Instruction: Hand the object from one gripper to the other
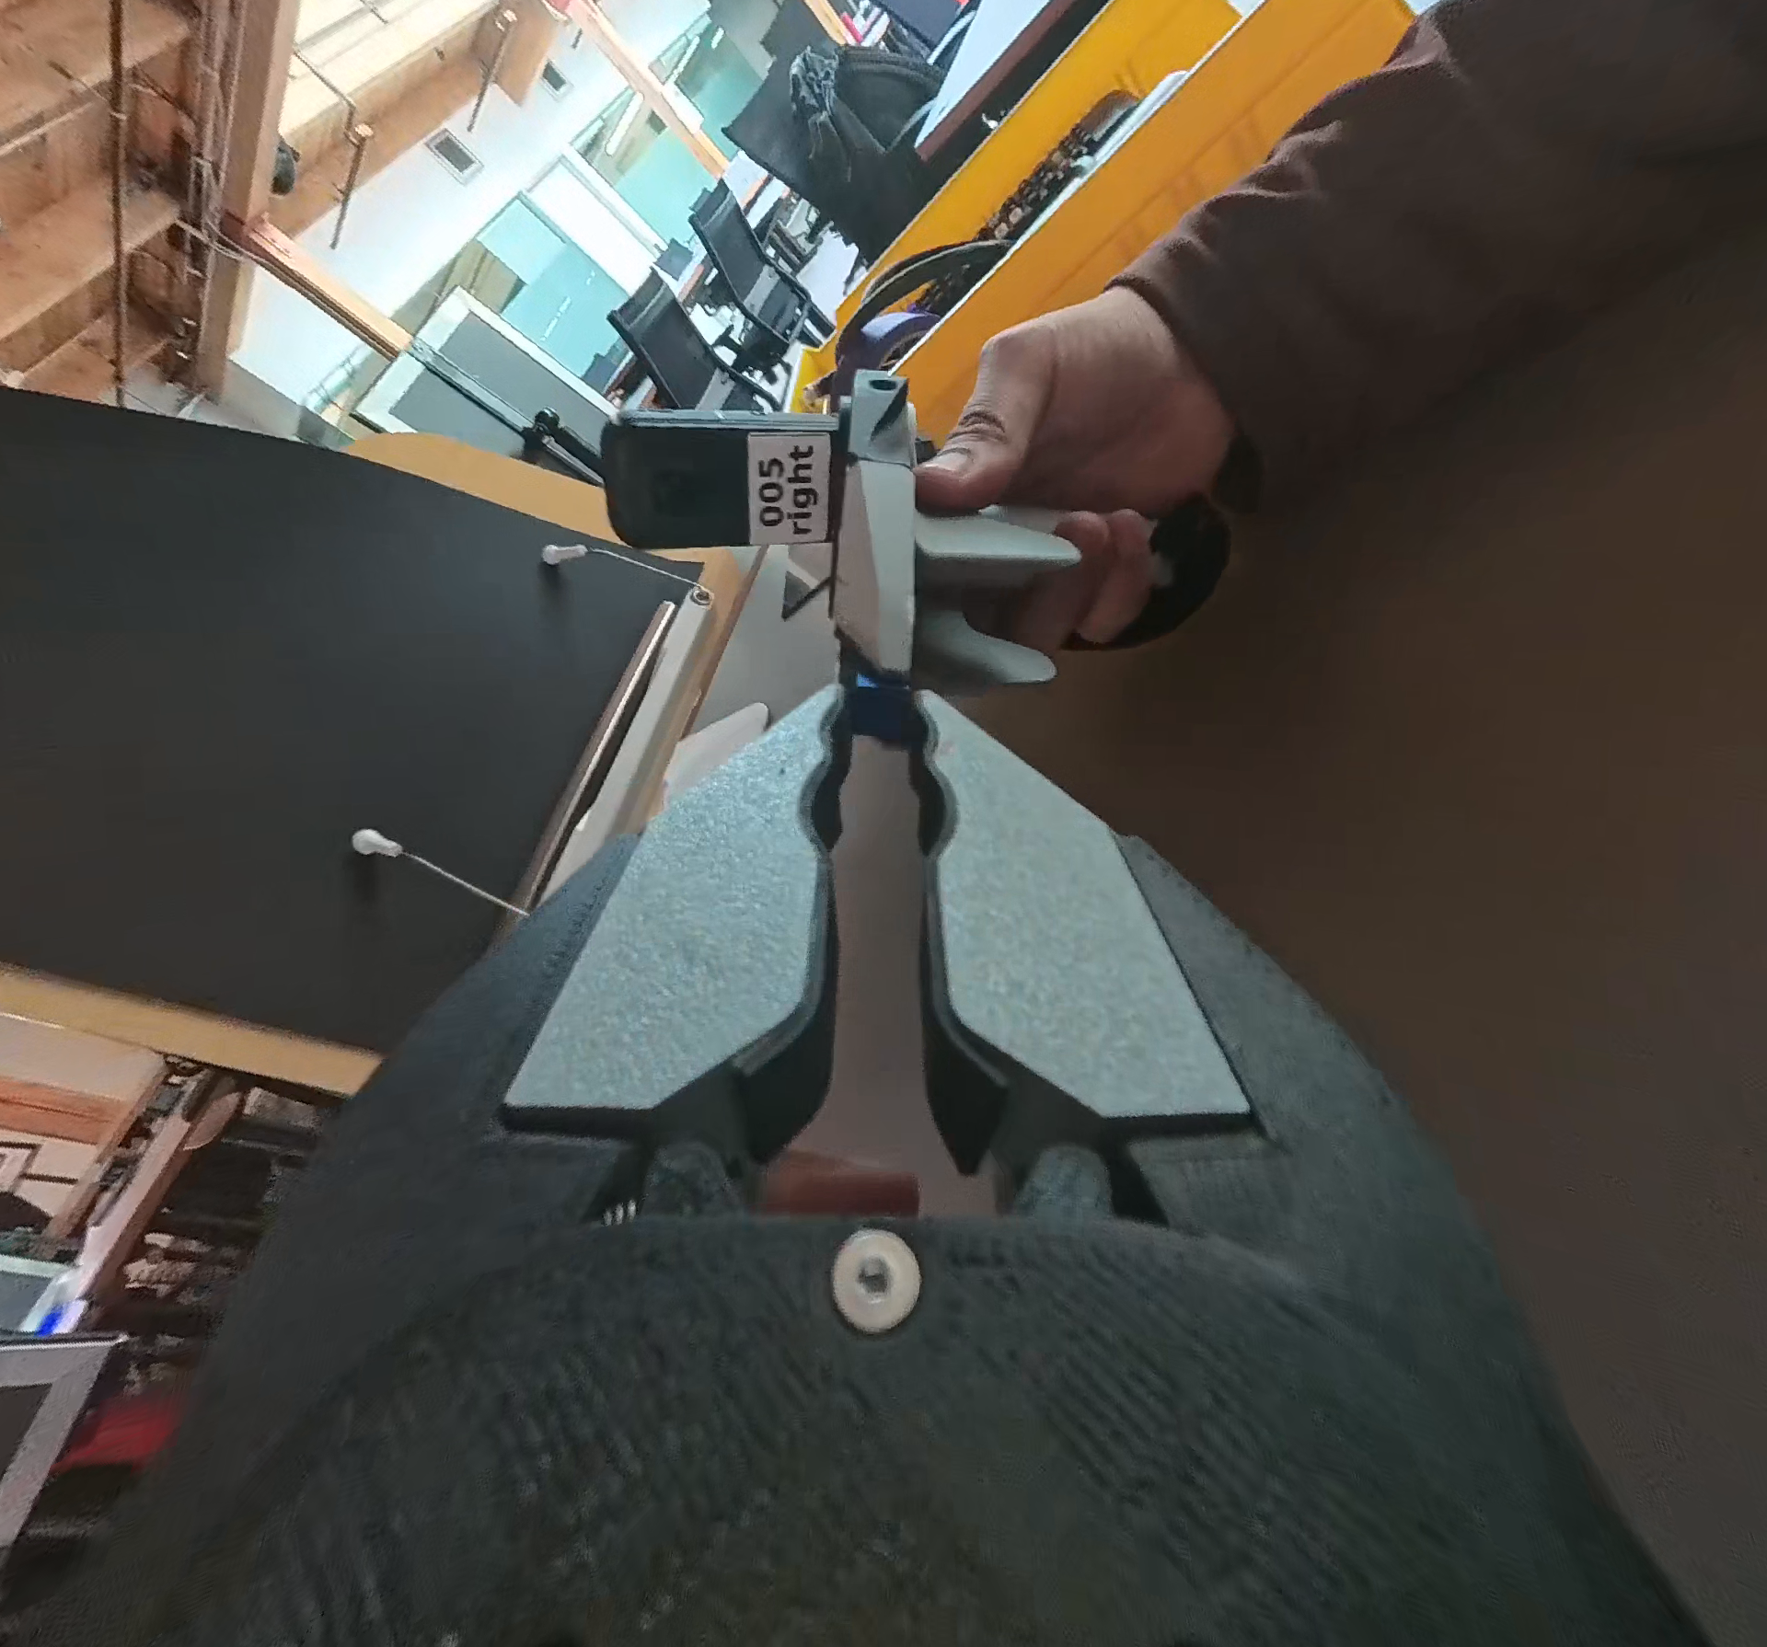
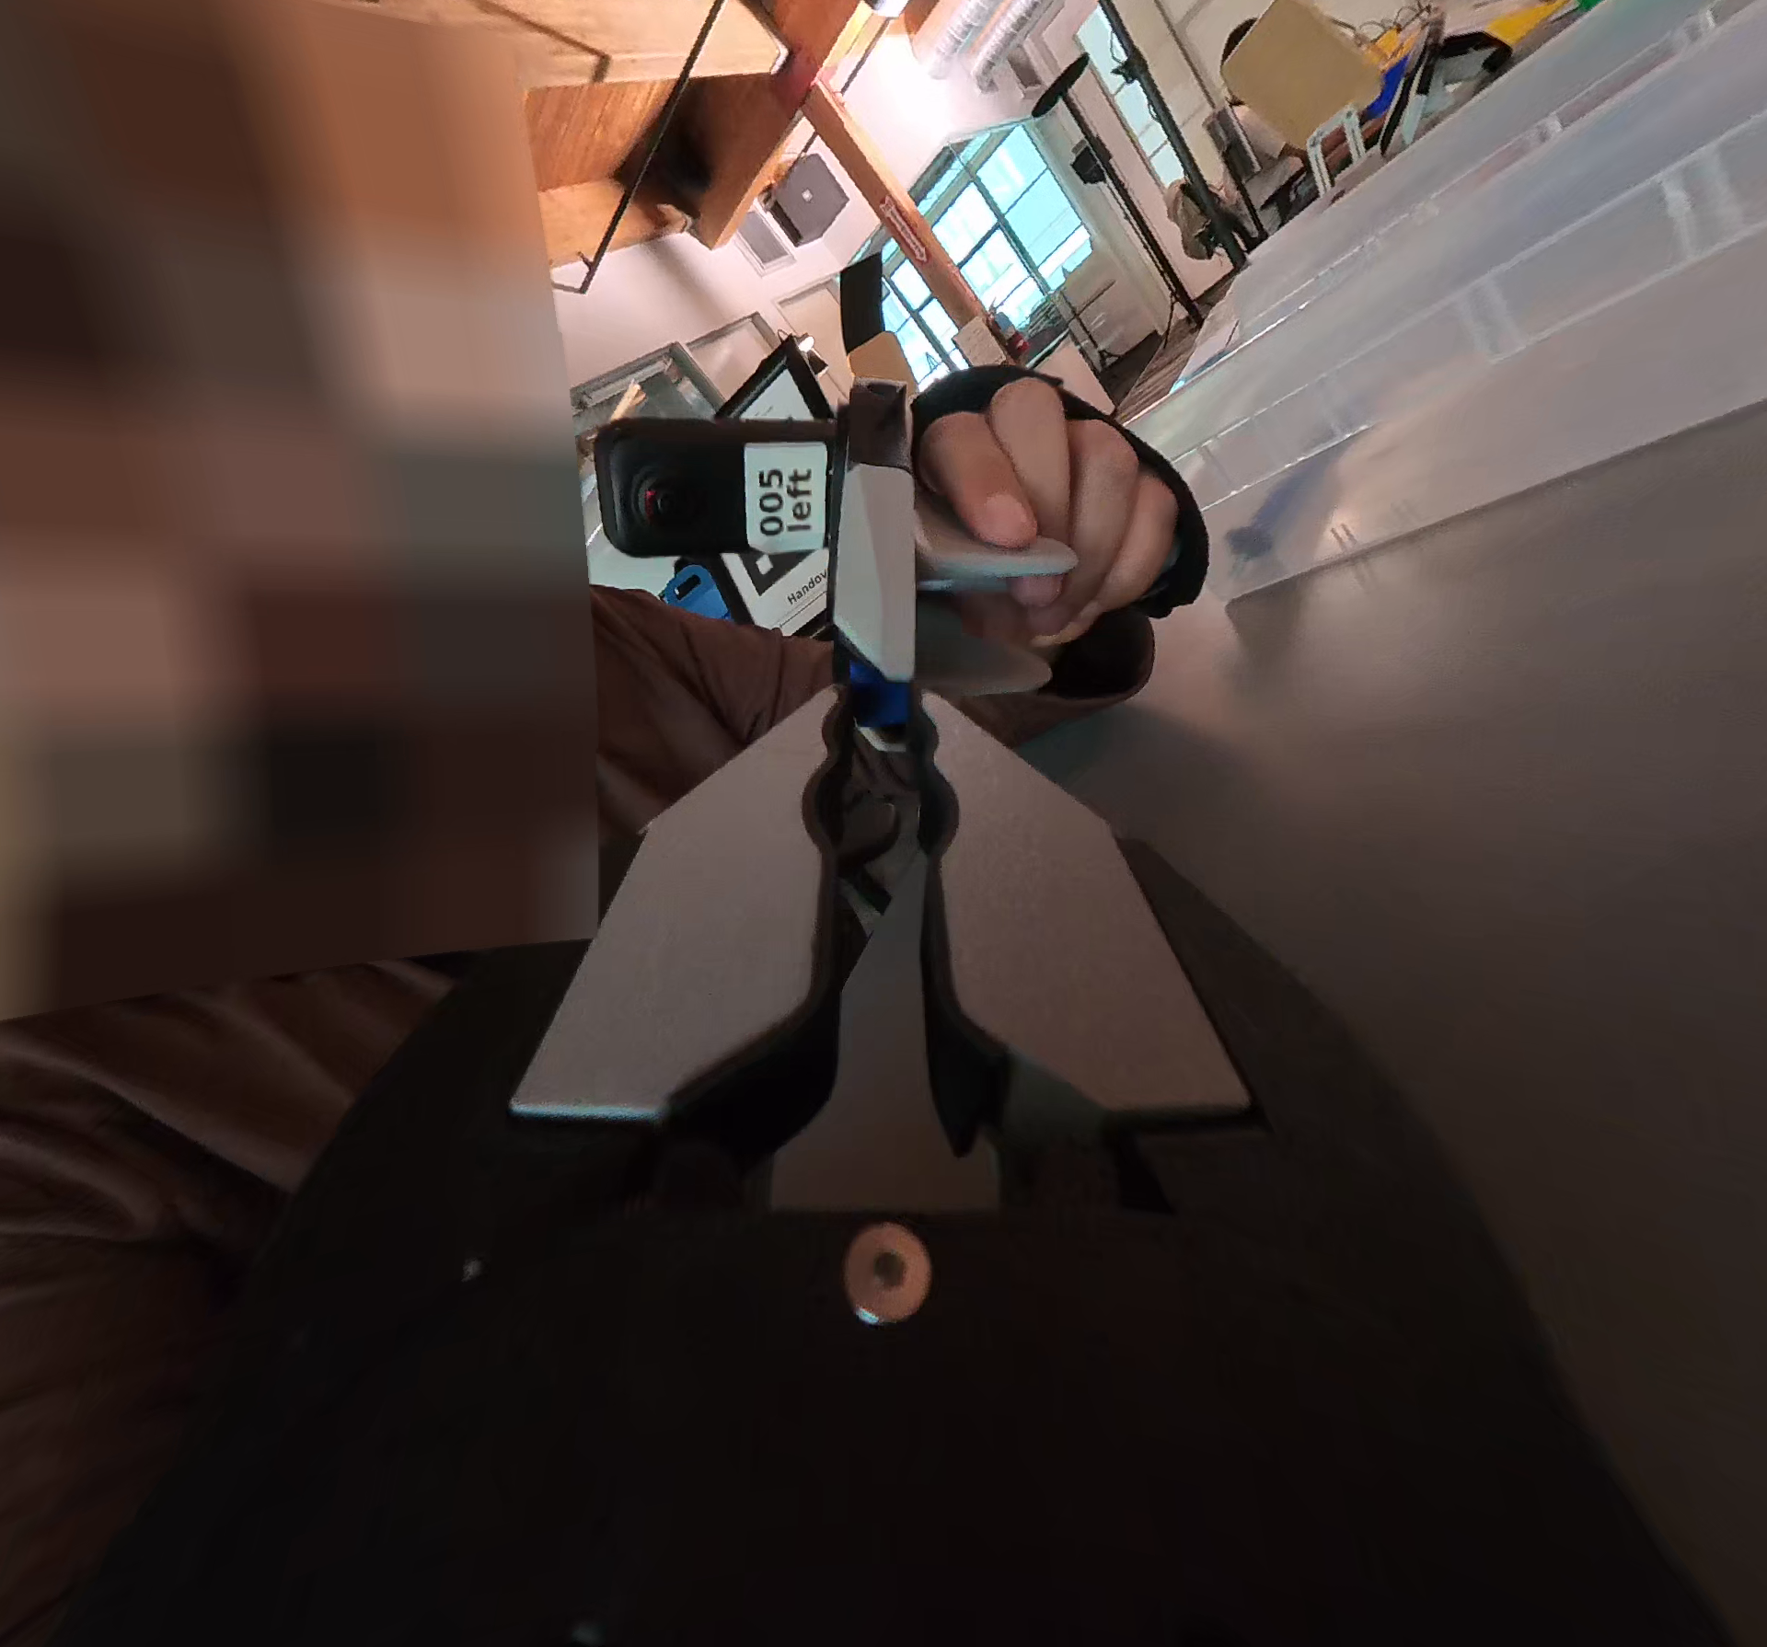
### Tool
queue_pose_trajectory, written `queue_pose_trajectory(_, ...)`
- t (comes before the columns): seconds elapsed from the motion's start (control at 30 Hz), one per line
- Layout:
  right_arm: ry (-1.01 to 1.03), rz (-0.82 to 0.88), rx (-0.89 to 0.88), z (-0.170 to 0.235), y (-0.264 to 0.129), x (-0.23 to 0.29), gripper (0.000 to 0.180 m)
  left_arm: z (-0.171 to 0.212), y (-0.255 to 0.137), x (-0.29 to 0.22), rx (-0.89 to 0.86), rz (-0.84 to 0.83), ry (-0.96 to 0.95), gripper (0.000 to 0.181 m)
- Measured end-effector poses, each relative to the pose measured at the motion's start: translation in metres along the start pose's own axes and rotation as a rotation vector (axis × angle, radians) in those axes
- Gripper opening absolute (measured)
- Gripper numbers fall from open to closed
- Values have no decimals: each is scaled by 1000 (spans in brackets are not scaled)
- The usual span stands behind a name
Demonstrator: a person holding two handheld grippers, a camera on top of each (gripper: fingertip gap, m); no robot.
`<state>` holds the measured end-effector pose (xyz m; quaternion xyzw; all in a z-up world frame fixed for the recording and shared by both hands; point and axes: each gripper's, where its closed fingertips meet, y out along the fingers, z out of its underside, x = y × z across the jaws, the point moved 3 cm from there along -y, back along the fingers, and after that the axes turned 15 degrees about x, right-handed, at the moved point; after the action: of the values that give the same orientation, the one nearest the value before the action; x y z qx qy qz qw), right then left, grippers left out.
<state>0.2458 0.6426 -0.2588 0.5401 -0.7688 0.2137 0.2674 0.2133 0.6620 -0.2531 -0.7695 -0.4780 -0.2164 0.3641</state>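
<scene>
A small blue object (image 1: 878,720) sits between the tips of my left gripper (image 1: 880,701), whose jaws are nearly closed on it. My right gripper (image 1: 875,666) meets it head-on, seen edge-on, with its tips at the same object. In the right wrist view the blue object (image 2: 878,704), with a white bit below it, is pinched between the tips of my right gripper (image 2: 880,710). My left gripper (image 2: 872,666) comes from the far side, edge-on, and touches it. Both grippers are held in the air, tip to tip.
A person's hand (image 1: 1071,444) in a brown sleeve holds the right gripper; a gloved hand (image 2: 1042,502) holds the left one. A black board (image 1: 287,693) is at the left, yellow bins (image 1: 1100,167) behind, and a clear plastic bin (image 2: 1482,311) and a grey table (image 2: 1434,836) at the right.
</scene>
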Motion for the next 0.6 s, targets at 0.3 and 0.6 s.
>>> queue_pose_trajectory(0.3,-257,650,194,2,-20,-22,22,16,1,27,-137,415,-761,6)
queue_pose_trajectory(0.6,-699,1128,238,-19,-9,-6,36,31,4,37,-325,841,-1361,7)
